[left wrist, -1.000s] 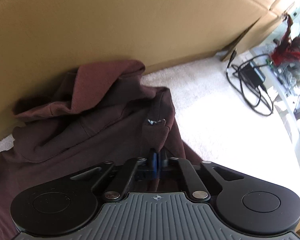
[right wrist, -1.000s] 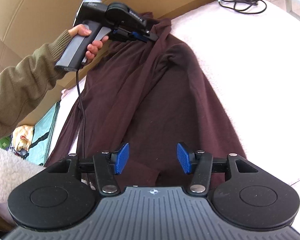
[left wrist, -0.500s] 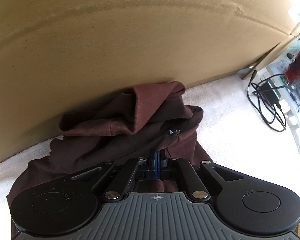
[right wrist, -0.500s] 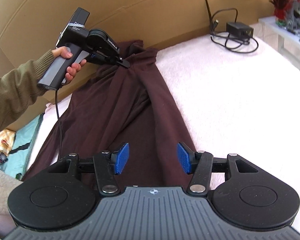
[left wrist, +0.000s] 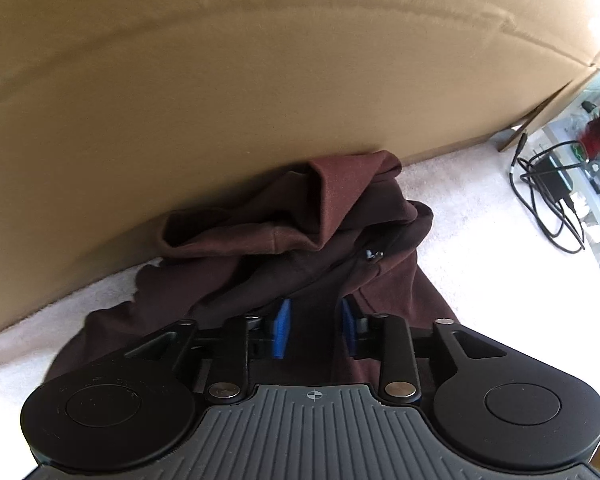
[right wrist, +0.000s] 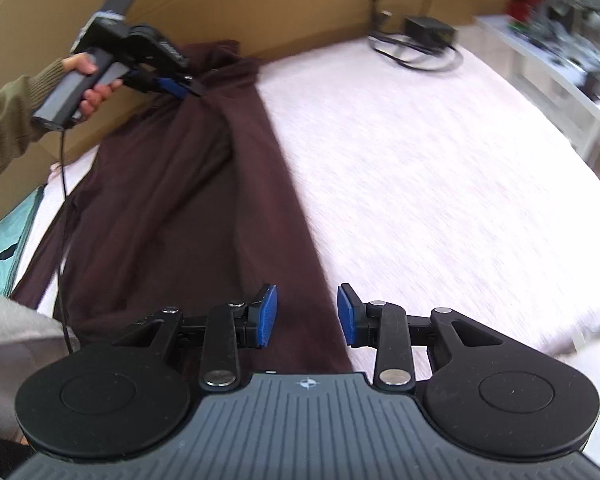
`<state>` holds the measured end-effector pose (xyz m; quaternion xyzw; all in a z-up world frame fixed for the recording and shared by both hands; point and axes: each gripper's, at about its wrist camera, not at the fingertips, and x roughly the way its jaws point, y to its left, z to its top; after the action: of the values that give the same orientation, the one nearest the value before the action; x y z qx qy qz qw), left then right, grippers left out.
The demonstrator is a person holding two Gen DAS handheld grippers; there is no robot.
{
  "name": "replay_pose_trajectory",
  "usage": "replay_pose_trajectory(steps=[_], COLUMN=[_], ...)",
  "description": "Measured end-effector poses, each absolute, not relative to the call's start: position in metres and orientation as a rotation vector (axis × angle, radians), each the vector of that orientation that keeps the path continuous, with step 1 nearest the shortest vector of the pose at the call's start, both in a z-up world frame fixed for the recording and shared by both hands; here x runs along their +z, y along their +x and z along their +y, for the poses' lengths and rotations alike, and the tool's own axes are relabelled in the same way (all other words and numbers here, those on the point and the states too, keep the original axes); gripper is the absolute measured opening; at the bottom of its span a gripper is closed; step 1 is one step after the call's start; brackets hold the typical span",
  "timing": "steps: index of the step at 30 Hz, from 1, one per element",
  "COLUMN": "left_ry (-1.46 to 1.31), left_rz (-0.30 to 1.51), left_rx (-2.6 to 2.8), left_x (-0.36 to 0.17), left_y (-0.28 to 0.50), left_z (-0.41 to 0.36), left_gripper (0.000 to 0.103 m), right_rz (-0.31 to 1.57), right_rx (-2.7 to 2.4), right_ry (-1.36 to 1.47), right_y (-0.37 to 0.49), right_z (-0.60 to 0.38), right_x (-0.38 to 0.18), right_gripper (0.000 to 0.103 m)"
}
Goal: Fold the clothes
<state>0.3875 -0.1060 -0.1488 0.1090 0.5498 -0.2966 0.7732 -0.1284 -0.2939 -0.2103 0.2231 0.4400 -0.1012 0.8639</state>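
**Hoodie lying lengthwise, right tool hovering over near hem**

Hovering right gripper (right wrist: pixel 307 316) over near end of one maroon hoodie (right wrist: pixel 172 200), jaws apart after just closing partway, fabric below but nothing pinched. Lying long axis near-to-far on pale blanket (right wrist: pixel 420 168), hood bunched against cardboard wall (left wrist: pixel 260 80). Left gripper (left wrist: pixel 314 328) at far hood end, just opening, pads off cloth. Counting: one hoodie, two grippers, one charger (right wrist: pixel 428 26) with cable far right.

Ahead of the left claw (left wrist: pixel 314 330): hoodie (left wrist: pixel 300 236) bunched against the cardboard wall (left wrist: pixel 260 80), on the surface (left wrist: pixel 480 240). Charger and cables (left wrist: pixel 552 184) far right. Beneath the right claw (right wrist: pixel 307 316): the hoodie's lower edge.
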Motion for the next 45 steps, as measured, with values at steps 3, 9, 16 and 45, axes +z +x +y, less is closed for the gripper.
replay_pose_trajectory(steps=[3, 9, 16, 45], left_ry=[0.260, 0.168, 0.142, -0.140], left_rz=[1.186, 1.216, 1.210, 1.368], left_rx=[-0.639, -0.615, -0.848, -0.728], left_x=[-0.144, -0.132, -0.114, -0.197], left_y=[0.387, 0.391, 0.340, 0.271], left_z=[-0.103, -0.087, -0.101, -0.158], left_gripper=[0.058, 0.062, 0.075, 0.075], right_rz=[0.949, 0.983, 0.959, 0.882], right_rx=[-0.257, -0.281, -0.240, -0.087], right_ry=[0.519, 0.537, 0.484, 0.420], right_y=[-0.154, -0.179, -0.175, -0.096], right_z=[-0.297, -0.292, -0.281, -0.263], right_x=[-0.213, -0.218, -0.207, -0.208], right_gripper=[0.039, 0.038, 0.037, 0.039])
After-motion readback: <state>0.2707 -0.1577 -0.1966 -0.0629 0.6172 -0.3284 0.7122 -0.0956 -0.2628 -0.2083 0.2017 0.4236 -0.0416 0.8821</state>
